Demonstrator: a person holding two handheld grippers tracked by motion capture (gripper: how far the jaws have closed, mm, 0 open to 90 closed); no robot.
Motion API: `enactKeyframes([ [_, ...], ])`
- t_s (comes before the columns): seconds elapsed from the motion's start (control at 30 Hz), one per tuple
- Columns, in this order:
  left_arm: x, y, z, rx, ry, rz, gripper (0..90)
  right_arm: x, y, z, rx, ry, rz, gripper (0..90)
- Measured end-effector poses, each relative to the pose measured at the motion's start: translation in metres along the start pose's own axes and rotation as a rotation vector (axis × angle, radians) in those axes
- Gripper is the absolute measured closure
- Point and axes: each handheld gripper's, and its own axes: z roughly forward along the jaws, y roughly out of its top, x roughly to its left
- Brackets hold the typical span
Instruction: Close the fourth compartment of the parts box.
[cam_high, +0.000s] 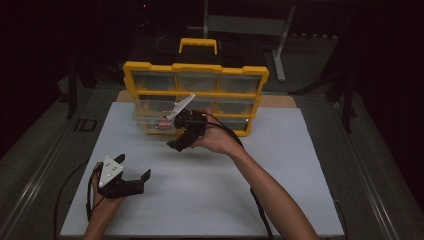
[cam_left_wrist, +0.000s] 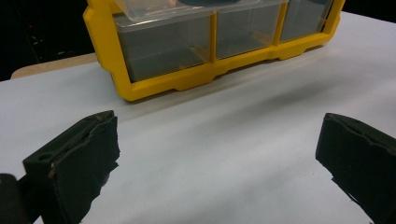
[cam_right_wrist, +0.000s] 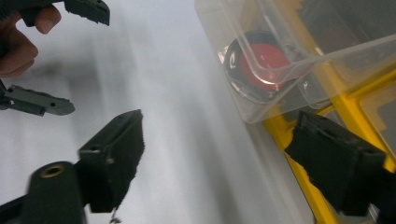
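Yellow plastic parts organizer with clear drawers (cam_high: 196, 90) stands upright at the far edge of the white matte tabletop (cam_high: 210, 190), fronts facing the person so the drawers can be reached. One clear thin-walled plastic drawer (cam_right_wrist: 289, 60) is pulled partway out of the middle row, overhanging the tabletop; inside lies a round black disc with a red glossy centre (cam_right_wrist: 261, 63), resting on the drawer floor.

Right gripper (cam_high: 181, 136) sits just beside that drawer's front, jaws wide apart and nothing between them; in the right gripper view one black foam-faced jaw is low over the yellow frame under the drawer, the other over bare tabletop. Probably lined up to work the drawer or reach its contents; can't tell which.

Left gripper (cam_high: 131, 176) rests low near the tabletop's left front, well apart from the organizer, jaws spread wide, empty — parked out of the way. Its pads look rough and frayed at the edges.
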Motion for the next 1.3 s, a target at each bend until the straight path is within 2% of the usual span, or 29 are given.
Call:
enactKeyframes([
  [0.1, 0.0, 0.0, 0.0, 0.002, 0.0, 0.002, 0.1, 0.001, -0.001, 0.0, -0.003, 0.016, -0.001, 24.3],
  [0.17, 0.0, 0.0, 0.0, 0.002, 0.0, 0.002, 0.1, 0.002, -0.001, 0.0, -0.005, 0.026, -0.01, 31.5],
  [0.2, 0.0, 0.0, 0.0, 0.002, -0.001, 0.003, 0.1, 0.002, -0.002, 0.0, -0.007, 0.04, -0.021, 38.8],
  [0.27, 0.0, 0.0, 0.0, 0.002, 0.0, 0.002, 0.1, 0.003, -0.002, 0.0, -0.006, 0.044, -0.026, 41.8],
  [0.43, 0.0, 0.0, 0.0, 0.003, -0.001, 0.003, 0.1, 0.004, -0.001, 0.0, -0.018, 0.037, -0.045, 56.2],
  [0.47, 0.0, 0.0, 0.0, 0.004, -0.001, 0.004, 0.1, 0.004, -0.001, 0.0, -0.018, 0.037, -0.045, 56.2],
  [0.63, 0.0, 0.0, 0.001, 0.003, -0.002, 0.002, 0.1, 0.004, 0.0, 0.0, -0.037, 0.019, -0.049, 69.3],
  [0.67, 0.0, 0.0, 0.001, 0.003, -0.001, 0.003, 0.1, 0.004, 0.001, 0.0, -0.046, 0.009, -0.05, 75.5],
  [0.77, 0.0, 0.0, 0.001, 0.004, -0.001, 0.003, 0.1, 0.004, 0.002, 0.0, -0.05, 0.007, -0.046, 79.6],
  [0.83, 0.0, 0.0, 0.001, 0.004, -0.001, 0.003, 0.1, 0.004, 0.003, 0.002, -0.055, -0.005, -0.053, 87.5],
  [1.3, 0.0, 0.0, 0.0, 0.002, 0.001, 0.003, 0.1, 0.004, 0.009, 0.008, -0.07, -0.023, -0.038, 89.3],
])
